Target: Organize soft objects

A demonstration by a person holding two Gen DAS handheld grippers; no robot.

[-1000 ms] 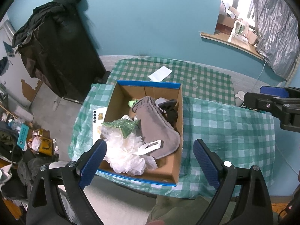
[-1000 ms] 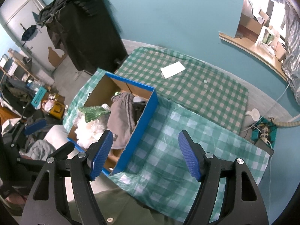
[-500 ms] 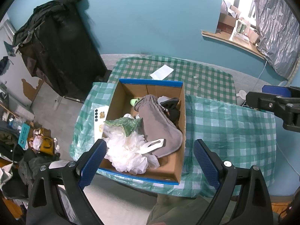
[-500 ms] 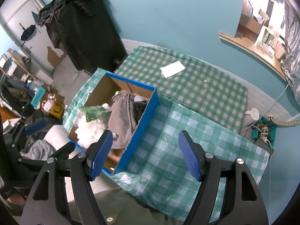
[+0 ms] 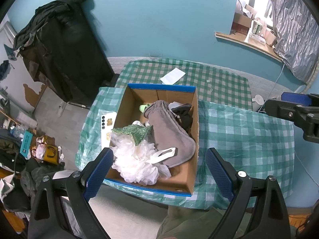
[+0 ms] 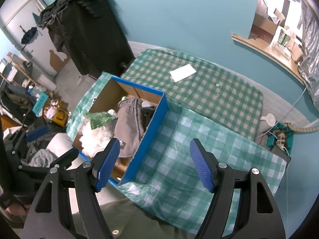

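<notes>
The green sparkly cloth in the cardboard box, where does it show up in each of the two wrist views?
Left wrist: the green sparkly cloth lies left of centre, in the box's left half, on the white mesh puff.
Right wrist: the cloth sits in the left-middle, at the box's left side, above the puff.
Shared landmark: the white paper on the checked tablecloth beyond the box.

One blue-edged cardboard box (image 5: 159, 91) stood on the bench (image 5: 249, 139), and in it lay one white mesh pouf (image 5: 135, 159), one grey cloth (image 5: 169, 133), one green sequinned piece (image 5: 133, 132), one black item (image 5: 184, 115) and one small light-green object (image 5: 144, 107) — six things counted with the box. Outside it were one white paper sheet (image 5: 172, 76) and one white phone (image 5: 107, 127). Two hand-held grippers were there — one left hand-held gripper (image 5: 157, 171), one right hand-held gripper (image 6: 154, 162).
</notes>
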